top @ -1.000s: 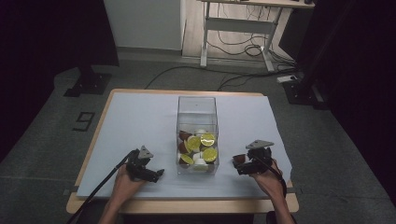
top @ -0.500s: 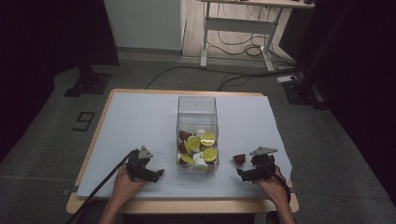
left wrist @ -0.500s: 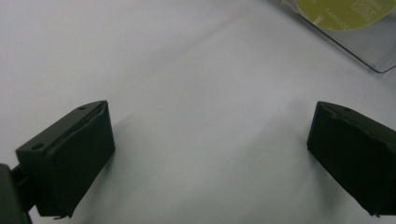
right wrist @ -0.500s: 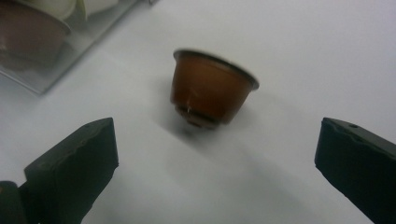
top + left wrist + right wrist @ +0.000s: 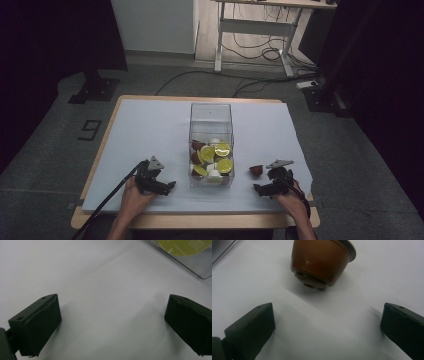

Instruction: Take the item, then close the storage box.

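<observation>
A clear plastic box point(image 5: 211, 116) stands mid-table and holds several coffee capsules, some with yellow-green lids point(image 5: 222, 149) and some brown. One brown capsule point(image 5: 256, 170) lies on the white table cover just right of the box. In the right gripper view this capsule point(image 5: 322, 262) is tipped on its side, a little beyond the jaws. My right gripper point(image 5: 260, 189) point(image 5: 328, 312) is open and empty, near the front edge. My left gripper point(image 5: 167, 186) point(image 5: 112, 305) is open over bare cover, left of the box, whose corner point(image 5: 197, 270) shows a yellow-green lid point(image 5: 185, 245) behind it.
The white cover point(image 5: 150, 130) spreads wide on both sides of the box and behind it. The wooden table edge point(image 5: 200, 220) runs close under both hands. A black cable point(image 5: 110, 197) trails from the left gripper off the front left.
The right gripper has let go of the brown capsule and drawn back toward the front edge. The capsule now lies on the cover. The left gripper has stayed put.
</observation>
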Tool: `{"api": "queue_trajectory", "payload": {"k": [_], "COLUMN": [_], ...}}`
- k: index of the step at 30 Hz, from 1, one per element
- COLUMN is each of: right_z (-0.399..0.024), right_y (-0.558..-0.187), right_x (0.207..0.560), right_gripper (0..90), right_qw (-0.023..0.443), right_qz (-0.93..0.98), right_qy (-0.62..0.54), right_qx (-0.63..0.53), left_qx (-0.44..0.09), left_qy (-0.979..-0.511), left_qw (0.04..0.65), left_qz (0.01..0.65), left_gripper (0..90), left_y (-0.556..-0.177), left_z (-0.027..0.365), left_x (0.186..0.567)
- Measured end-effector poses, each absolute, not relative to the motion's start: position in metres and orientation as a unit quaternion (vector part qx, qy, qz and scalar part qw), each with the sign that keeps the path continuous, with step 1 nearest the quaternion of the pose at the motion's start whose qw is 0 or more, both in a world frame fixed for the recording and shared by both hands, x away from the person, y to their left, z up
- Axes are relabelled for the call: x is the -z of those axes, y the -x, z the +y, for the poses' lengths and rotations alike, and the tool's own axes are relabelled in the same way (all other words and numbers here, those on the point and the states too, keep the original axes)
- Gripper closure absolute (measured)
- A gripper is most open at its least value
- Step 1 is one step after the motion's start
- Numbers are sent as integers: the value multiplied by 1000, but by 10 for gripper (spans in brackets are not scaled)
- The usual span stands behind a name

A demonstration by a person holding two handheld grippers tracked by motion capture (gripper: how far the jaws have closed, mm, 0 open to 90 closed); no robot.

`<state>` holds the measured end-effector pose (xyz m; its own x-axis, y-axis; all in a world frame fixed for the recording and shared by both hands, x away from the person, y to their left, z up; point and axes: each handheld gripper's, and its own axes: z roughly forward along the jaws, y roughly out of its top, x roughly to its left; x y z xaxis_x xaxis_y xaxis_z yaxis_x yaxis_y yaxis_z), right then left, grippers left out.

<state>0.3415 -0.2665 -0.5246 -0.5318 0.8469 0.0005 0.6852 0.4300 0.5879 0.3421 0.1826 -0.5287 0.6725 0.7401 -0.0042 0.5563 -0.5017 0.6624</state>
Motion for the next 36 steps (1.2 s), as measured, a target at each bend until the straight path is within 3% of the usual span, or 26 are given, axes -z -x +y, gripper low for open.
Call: {"api": "queue_trajectory", "payload": {"k": [26, 36], "right_z": [-269, -266], "right_y": [-341, -335], "right_x": [520, 503], "right_gripper": [5, 42], "right_qw": [149, 177], "right_qz": [832, 821], "right_qy": [-462, -451], "right_qx": [-269, -302], "left_qx": [-143, -128], "left_qy": [-854, -850], "left_qw": [330, 364], "left_qz": [377, 360], "left_gripper": [45, 53], "left_y": [-337, -329], "left_z": [181, 178], "left_x": [526, 518]}}
